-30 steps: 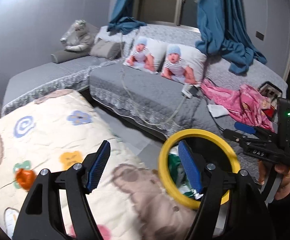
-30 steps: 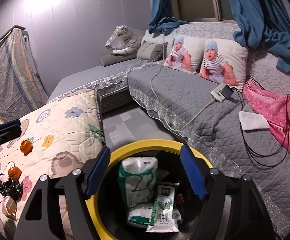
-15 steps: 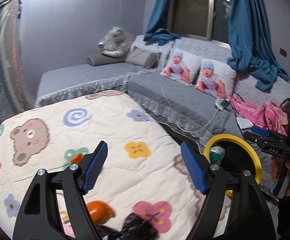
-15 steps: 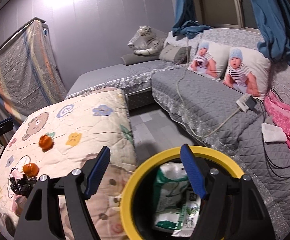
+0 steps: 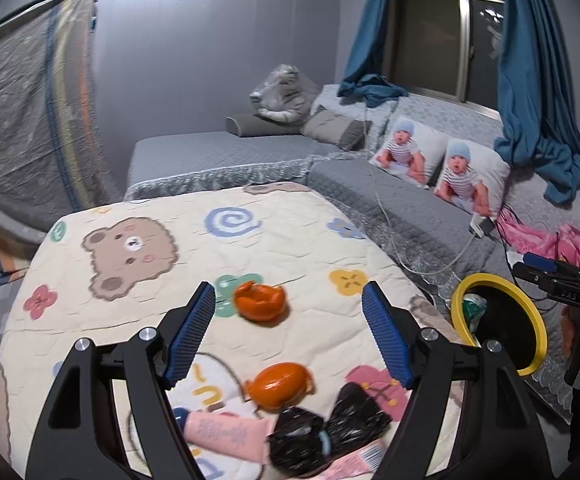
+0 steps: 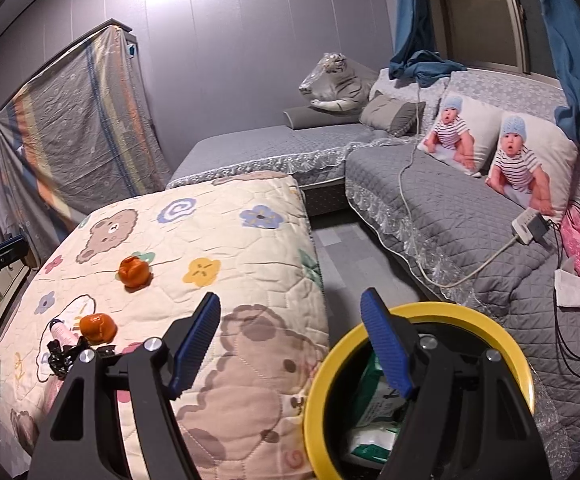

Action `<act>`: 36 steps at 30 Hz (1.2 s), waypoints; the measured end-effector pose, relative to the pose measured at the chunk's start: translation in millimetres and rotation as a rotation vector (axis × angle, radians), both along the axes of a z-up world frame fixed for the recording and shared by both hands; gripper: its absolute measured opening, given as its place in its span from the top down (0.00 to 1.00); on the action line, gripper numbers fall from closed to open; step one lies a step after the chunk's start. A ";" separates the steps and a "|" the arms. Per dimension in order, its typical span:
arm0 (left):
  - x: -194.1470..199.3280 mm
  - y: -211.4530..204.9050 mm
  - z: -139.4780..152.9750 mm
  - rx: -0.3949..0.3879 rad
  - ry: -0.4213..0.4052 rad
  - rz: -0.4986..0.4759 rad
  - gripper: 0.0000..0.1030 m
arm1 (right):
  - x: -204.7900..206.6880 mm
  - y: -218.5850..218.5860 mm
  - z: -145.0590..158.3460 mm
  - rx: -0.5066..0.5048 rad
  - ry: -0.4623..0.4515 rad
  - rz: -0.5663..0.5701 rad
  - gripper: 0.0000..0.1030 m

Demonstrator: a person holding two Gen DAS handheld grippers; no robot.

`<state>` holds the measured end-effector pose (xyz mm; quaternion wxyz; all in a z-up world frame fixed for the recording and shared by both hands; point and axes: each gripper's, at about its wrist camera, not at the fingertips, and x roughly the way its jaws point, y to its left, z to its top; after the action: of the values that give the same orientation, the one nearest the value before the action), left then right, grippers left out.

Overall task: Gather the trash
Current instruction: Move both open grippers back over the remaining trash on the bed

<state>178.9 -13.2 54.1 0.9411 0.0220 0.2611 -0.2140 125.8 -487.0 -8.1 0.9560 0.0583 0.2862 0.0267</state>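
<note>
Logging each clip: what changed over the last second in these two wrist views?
The left gripper, jaws just opening slightly and empty, swung from the yellow-rimmed black trash bin toward the two orange peel pieces on the cream cartoon-print quilt. The right gripper, open and empty, drifted leftward over the bin. Peels, pink tube and bin contents stayed put.

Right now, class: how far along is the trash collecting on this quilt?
Done: the yellow-rimmed bin already holds green-and-white wrappers. In hand: nothing; the left gripper and right gripper are both open and empty. Left: two orange peels, a crumpled black wrapper and a pink tube lie on the quilt.
</note>
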 end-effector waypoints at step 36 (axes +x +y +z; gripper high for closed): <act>-11.5 61.7 -52.7 0.022 0.058 -0.147 0.13 | 49.3 114.4 -19.3 -0.060 0.080 0.302 0.33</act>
<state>167.4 48.5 1.4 0.9146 0.0452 0.2880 -0.2803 175.2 -372.7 -27.4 0.9302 -0.0131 0.3303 0.1593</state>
